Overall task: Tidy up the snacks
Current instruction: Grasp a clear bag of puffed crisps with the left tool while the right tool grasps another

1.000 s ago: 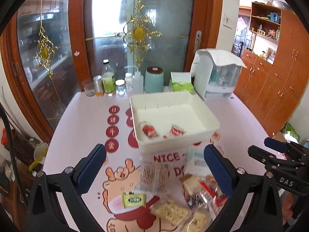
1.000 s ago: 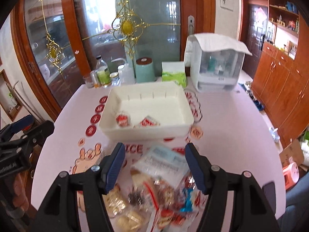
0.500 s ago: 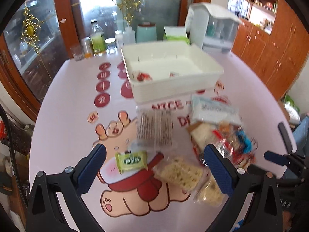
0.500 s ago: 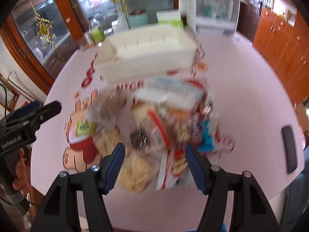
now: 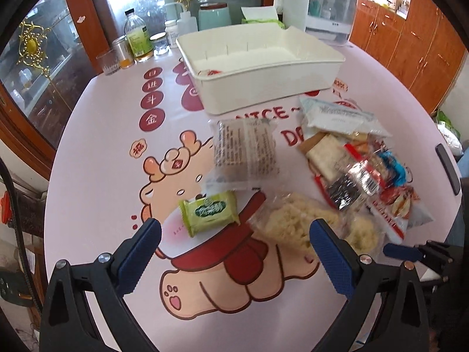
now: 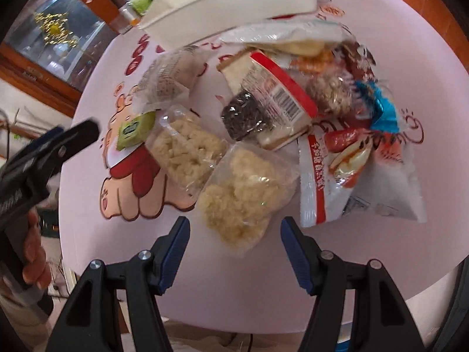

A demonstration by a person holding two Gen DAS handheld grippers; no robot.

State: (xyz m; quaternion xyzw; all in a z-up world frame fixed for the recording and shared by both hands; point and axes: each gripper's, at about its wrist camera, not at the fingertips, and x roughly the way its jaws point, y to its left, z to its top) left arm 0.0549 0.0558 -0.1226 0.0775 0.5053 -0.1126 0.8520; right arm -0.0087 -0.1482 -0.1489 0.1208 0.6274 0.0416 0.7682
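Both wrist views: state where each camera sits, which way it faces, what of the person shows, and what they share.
Left wrist: on the open left gripper, facing across the table at the white bin; the right gripper's tip shows at right.
Right wrist: on the open right gripper, tilted down over the snack pile; the person's left hand shows.
Shared: the green packet.

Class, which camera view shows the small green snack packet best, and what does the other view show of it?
The left wrist view: the green snack packet lies whole, unobstructed, its label facing up. In the right wrist view it appears small, slightly blurred, partly tucked under neighbouring wrappers.
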